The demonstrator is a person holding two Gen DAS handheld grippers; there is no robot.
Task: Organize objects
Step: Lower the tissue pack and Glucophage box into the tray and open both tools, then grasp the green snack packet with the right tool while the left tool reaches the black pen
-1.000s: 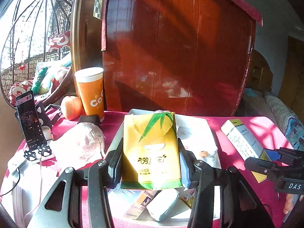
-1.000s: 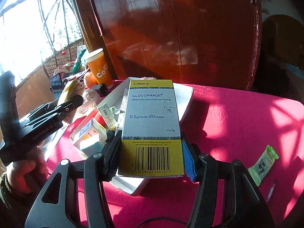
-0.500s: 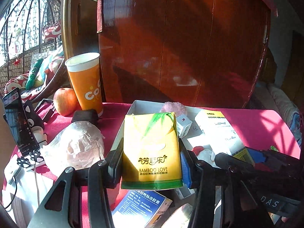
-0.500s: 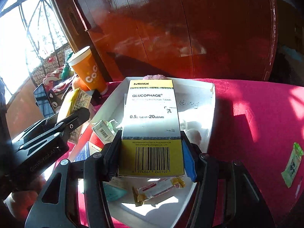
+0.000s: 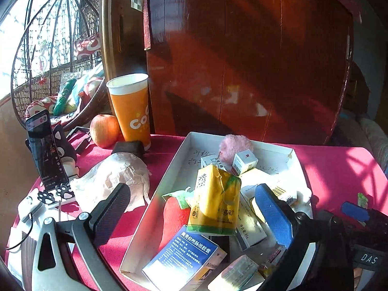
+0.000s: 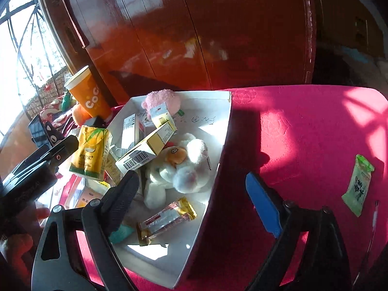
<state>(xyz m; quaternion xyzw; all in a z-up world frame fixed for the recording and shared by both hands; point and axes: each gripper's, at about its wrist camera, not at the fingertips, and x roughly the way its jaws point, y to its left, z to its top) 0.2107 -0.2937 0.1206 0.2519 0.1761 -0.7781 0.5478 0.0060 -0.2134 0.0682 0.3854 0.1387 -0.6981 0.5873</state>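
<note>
So, left to right: off to the left the orange cup (image 5: 131, 106), apple (image 5: 104, 130), phone on its stand (image 5: 46, 149) and crumpled white wrap (image 5: 116, 181) stand on the red tabletop (image 6: 303, 131), outside the box. We have the left gripper (image 5: 191, 208) with jaws just sprung wide, pads clear of the yellow tissue pack (image 5: 214, 201), which sits tilted in the white box (image 5: 179, 155) on top of the blue medicine carton (image 5: 184, 259). Next, the right gripper (image 6: 191, 194) has also just opened its jaws wide, nothing between them; the yellow-and-white tablet box (image 6: 148, 149) lies slanted in the pile beside the white plush toy (image 6: 181, 169) and snack bar (image 6: 167, 217). Both drops look done. We judge the task mostly along: the box is well filled. Still left, far right, the green sachet (image 6: 359, 185) lies alone on the tabletop, well apart from the box. Both grippers pitch downward over the near end of the box, side by side.
</note>
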